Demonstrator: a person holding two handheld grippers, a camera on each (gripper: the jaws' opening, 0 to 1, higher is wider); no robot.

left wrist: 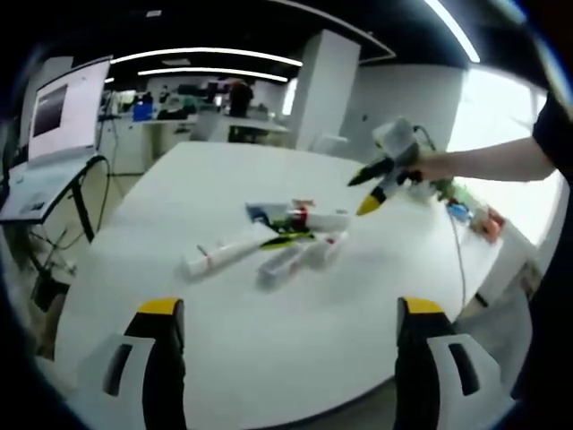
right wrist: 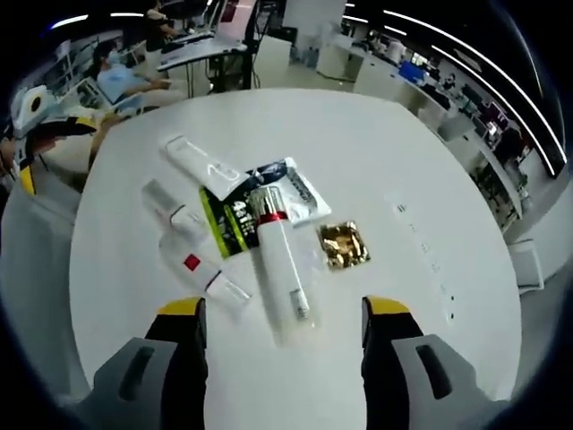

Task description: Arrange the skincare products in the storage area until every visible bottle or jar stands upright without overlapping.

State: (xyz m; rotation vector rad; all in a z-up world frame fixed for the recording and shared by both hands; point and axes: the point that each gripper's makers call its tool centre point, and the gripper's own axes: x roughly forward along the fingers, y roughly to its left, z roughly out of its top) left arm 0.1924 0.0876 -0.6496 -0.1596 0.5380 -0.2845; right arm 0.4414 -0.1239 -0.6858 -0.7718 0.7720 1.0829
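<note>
On the white table [right wrist: 376, 152] the skincare products lie flat in a loose cluster. In the right gripper view, the right gripper [right wrist: 282, 313] hangs above with jaws spread, empty; a white tube [right wrist: 279, 262] with a red band points toward six o'clock, a gold sachet [right wrist: 344, 244] at its three o'clock, a clear bottle [right wrist: 192, 255] at nine. The left gripper [left wrist: 288, 313] is likewise parted, empty.
</note>
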